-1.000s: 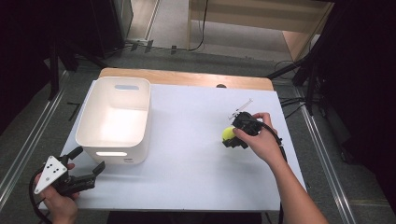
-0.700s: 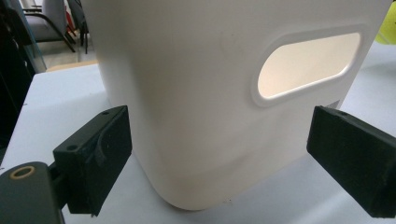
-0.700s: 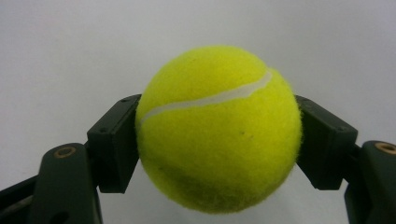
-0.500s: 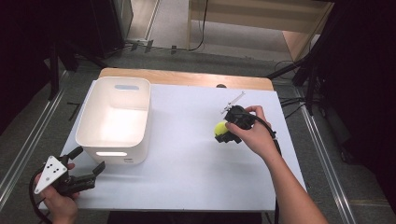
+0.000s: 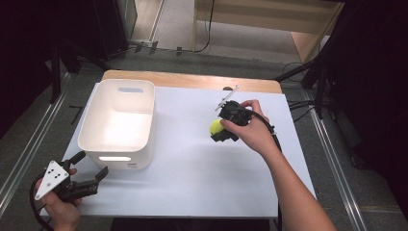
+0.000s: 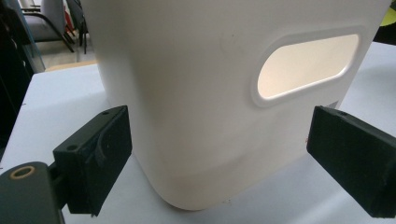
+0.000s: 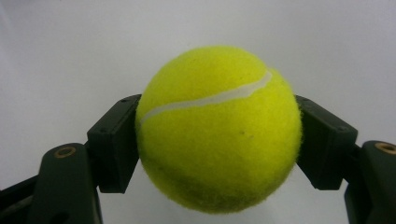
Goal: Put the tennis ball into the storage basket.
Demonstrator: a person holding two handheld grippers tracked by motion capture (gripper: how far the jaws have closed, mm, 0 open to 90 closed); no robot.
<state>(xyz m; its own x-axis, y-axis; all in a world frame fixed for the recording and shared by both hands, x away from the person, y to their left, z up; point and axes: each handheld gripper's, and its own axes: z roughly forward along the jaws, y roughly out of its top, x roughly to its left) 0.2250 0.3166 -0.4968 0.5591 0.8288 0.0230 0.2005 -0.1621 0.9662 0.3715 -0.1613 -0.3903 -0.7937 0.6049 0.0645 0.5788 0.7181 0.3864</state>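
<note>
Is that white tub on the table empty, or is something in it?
Empty, as far as shows. In the high view the white tub stands upright and its lit floor looks bare. The tennis ball is outside, clamped in the right tool.

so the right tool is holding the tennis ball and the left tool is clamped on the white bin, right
Not quite. The right tool does hold the tennis ball, but the left tool is not clamped on the white bin. The left gripper view shows its jaws spread wide with the bin's wall beyond them, and the high view shows it short of the bin.
</note>
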